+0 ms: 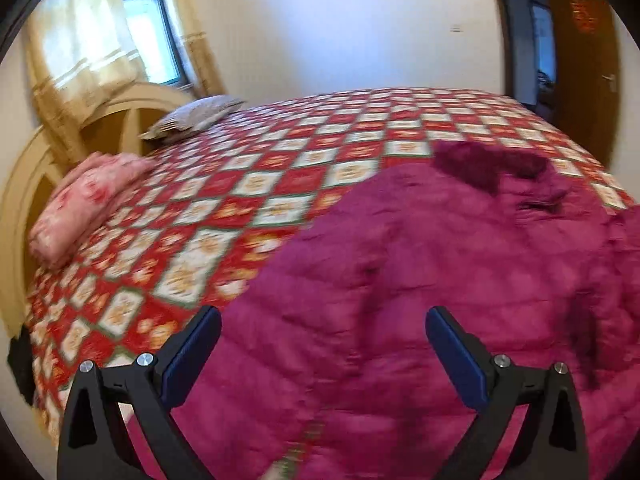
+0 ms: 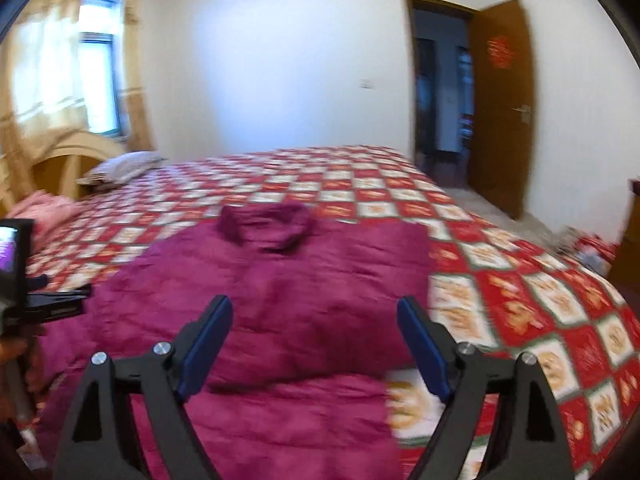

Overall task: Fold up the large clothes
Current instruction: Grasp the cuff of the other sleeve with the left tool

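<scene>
Both grippers hover with their jaws apart over a magenta coat on the bed.

The coat (image 1: 420,280) lies spread on the checked red bedspread (image 1: 224,200), its darker collar (image 2: 266,226) on the side away from the grippers. The left gripper (image 1: 323,322) stands wide apart above the coat with nothing between its pads. The right gripper (image 2: 314,314) is also spread wide and empty above a folded edge of the coat. A pink pillow (image 1: 86,204) sits well away from the coat, near the headboard (image 1: 120,112).
</scene>
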`<state>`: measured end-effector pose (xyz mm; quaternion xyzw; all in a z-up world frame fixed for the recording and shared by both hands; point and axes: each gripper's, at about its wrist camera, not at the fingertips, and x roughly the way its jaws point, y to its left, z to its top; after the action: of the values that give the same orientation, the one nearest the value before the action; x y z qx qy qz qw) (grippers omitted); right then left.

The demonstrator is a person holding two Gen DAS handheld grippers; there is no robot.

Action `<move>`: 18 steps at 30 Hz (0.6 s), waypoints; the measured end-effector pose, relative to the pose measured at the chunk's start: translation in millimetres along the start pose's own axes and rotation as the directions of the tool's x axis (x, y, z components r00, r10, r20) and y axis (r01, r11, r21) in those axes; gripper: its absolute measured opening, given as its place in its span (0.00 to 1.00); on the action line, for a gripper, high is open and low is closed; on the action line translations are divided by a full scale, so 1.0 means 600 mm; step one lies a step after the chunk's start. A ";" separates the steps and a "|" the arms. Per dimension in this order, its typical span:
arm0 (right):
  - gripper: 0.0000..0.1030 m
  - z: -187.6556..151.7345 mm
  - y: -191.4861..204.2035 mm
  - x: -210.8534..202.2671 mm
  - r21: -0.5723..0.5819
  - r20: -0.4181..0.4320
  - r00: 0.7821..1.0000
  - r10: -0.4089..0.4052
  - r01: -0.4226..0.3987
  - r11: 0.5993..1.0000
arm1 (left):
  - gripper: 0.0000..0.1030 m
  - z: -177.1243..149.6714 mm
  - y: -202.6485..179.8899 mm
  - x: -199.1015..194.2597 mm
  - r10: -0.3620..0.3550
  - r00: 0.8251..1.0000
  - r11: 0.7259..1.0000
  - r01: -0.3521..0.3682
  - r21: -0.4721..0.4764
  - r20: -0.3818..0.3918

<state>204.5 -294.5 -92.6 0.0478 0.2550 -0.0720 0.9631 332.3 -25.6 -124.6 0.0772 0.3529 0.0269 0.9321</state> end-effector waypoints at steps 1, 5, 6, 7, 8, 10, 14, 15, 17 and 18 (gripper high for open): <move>0.84 -0.006 -0.011 0.006 0.010 -0.015 1.000 -0.018 0.019 1.000 | 0.99 0.002 -0.017 -0.004 -0.019 1.000 1.000 0.019 0.011 -0.002; 0.84 -0.039 -0.011 0.036 -0.024 -0.096 0.995 -0.031 0.028 0.999 | 0.99 0.010 -0.106 -0.017 -0.077 0.997 0.992 0.075 0.101 0.017; 0.84 -0.047 -0.005 0.040 -0.053 -0.108 0.994 -0.035 0.030 0.998 | 0.99 0.012 -0.128 -0.018 -0.097 0.995 0.989 0.095 0.117 0.012; 0.84 -0.055 0.003 0.045 -0.087 -0.118 0.992 -0.043 0.033 0.996 | 0.99 0.014 -0.150 -0.015 -0.115 0.993 0.985 0.114 0.129 0.002; 0.84 -0.061 0.005 0.045 -0.109 -0.121 0.991 -0.050 0.037 0.993 | 0.99 0.016 -0.167 -0.013 -0.126 0.992 0.983 0.126 0.135 -0.009; 0.84 -0.073 0.011 0.050 -0.158 -0.120 0.990 -0.071 0.051 0.986 | 0.99 0.018 -0.202 -0.005 -0.161 0.986 0.977 0.164 0.139 -0.034; 0.84 -0.084 -0.009 0.062 -0.174 -0.139 0.984 -0.107 0.082 0.981 | 0.99 0.014 -0.258 0.001 -0.194 0.979 0.966 0.201 0.162 -0.059; 0.84 -0.085 -0.017 0.063 -0.161 -0.142 0.983 -0.113 0.089 0.983 | 0.99 0.012 -0.266 0.001 -0.200 0.978 0.964 0.208 0.167 -0.060; 0.84 -0.076 -0.048 0.073 -0.106 -0.145 0.980 -0.133 0.118 0.987 | 0.99 0.007 -0.285 0.006 -0.214 0.974 0.958 0.225 0.180 -0.077; 0.84 -0.073 -0.056 0.075 -0.088 -0.145 0.979 -0.141 0.129 0.988 | 0.99 0.005 -0.292 0.010 -0.223 0.971 0.955 0.236 0.182 -0.086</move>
<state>216.8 -327.2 -154.8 -0.0022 0.3321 -0.1234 0.9351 338.0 -198.0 -154.8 0.1237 0.3903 -0.1130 0.9053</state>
